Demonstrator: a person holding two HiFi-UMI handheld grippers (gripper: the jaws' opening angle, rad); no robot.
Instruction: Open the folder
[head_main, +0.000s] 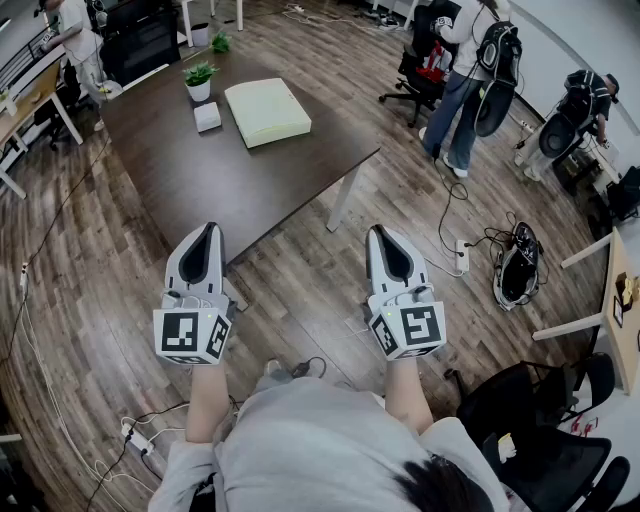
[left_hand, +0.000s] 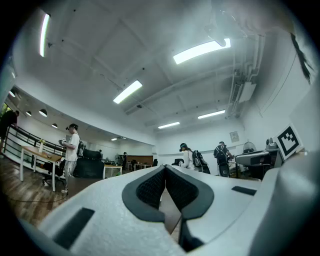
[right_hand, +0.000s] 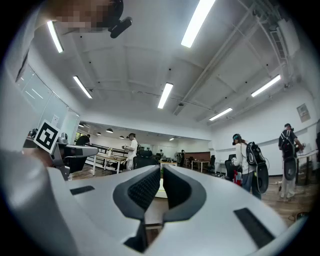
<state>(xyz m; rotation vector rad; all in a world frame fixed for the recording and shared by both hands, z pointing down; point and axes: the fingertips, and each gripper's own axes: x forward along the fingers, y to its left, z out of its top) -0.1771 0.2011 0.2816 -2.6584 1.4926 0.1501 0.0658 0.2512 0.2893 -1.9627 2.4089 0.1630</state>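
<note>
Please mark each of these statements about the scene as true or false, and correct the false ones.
1. The folder lies flat on the dark table. True.
2. The left gripper grips the folder. False: it is held well away from the folder, with nothing between its jaws.
3. A potted plant stands on the table beside the folder. True.
4. The right gripper rests on the table. False: it is held in the air, off the table's near edge, with the wooden floor below it.

Office w/ desks (head_main: 200, 190), swivel chairs (head_main: 408, 70), strip lights (left_hand: 200, 50).
</note>
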